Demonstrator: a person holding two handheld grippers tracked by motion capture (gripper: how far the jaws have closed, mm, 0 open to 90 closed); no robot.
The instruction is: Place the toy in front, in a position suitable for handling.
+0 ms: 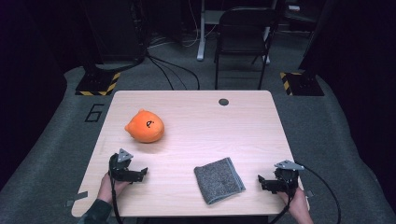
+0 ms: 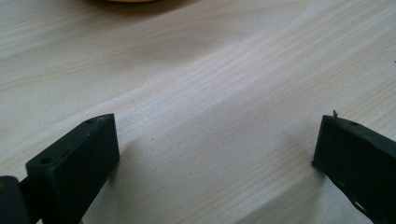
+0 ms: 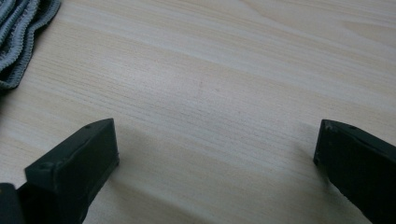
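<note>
An orange round plush toy [image 1: 144,126] with a small black mark lies on the left half of the wooden table [image 1: 196,107]. A folded grey cloth [image 1: 218,179] lies near the front edge, right of centre. My left gripper [image 1: 140,173] rests low over the front left of the table, below the toy, and points right. In the left gripper view the left gripper [image 2: 217,140] has its jaws wide apart over bare wood, and the toy's orange edge [image 2: 126,1] peeks in at the top. My right gripper [image 1: 262,182] sits right of the cloth, open; the right gripper view shows the right gripper [image 3: 217,144] empty, with the cloth's hem [image 3: 18,32] at top left.
A small black round cap [image 1: 223,101] is set in the table's far edge. Behind the table stands a dark folding chair [image 1: 243,32], and cables [image 1: 173,70] run over the grey floor. Yellow-striped stand bases [image 1: 98,84] flank the far corners.
</note>
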